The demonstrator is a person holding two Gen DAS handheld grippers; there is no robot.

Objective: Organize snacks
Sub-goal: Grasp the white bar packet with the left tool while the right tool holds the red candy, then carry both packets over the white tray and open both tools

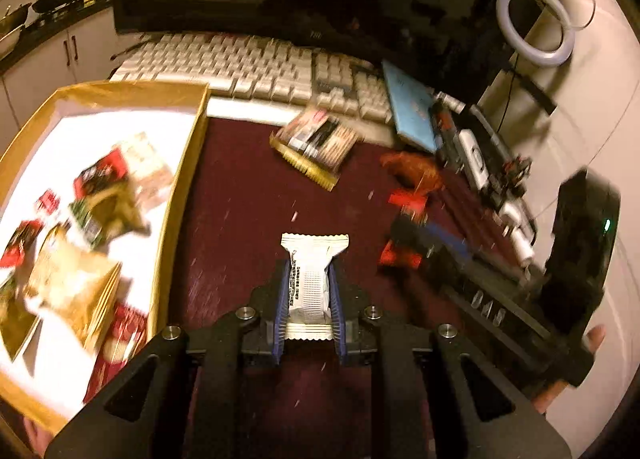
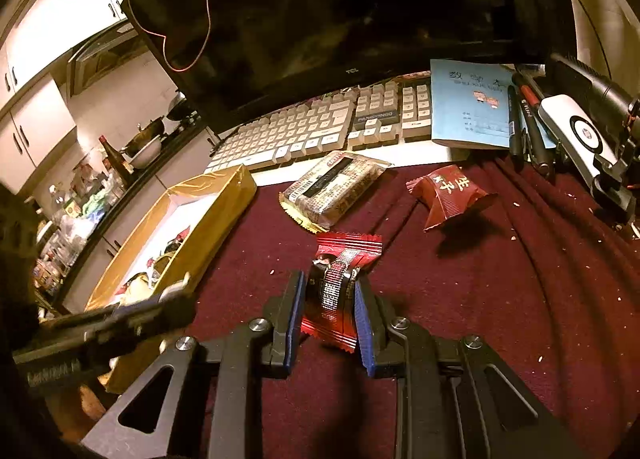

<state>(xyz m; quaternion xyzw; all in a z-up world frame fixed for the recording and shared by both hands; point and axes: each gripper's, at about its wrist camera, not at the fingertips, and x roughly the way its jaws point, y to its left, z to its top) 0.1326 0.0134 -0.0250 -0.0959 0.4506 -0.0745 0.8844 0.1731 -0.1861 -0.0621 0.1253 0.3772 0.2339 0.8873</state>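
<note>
My left gripper (image 1: 310,265) is shut on a white snack packet (image 1: 314,255), held lengthwise between the blue pads above the maroon cloth (image 1: 248,195). To its left lies a gold box (image 1: 176,195) with a white floor and several snack packets inside. My right gripper (image 2: 329,279) is shut on a red and black snack packet (image 2: 346,251) just above the cloth. In the right wrist view the left gripper shows blurred at the lower left, by the gold box (image 2: 224,211). A striped flat pack (image 2: 336,187) and a dark red packet (image 2: 448,195) lie loose on the cloth.
A white keyboard (image 2: 304,131) and a dark monitor (image 2: 360,19) stand behind the cloth. A blue notebook (image 2: 468,103), pens (image 2: 528,127) and black devices crowd the right side. A ring light (image 1: 536,23) stands at the far right. Kitchen counters lie beyond the left edge.
</note>
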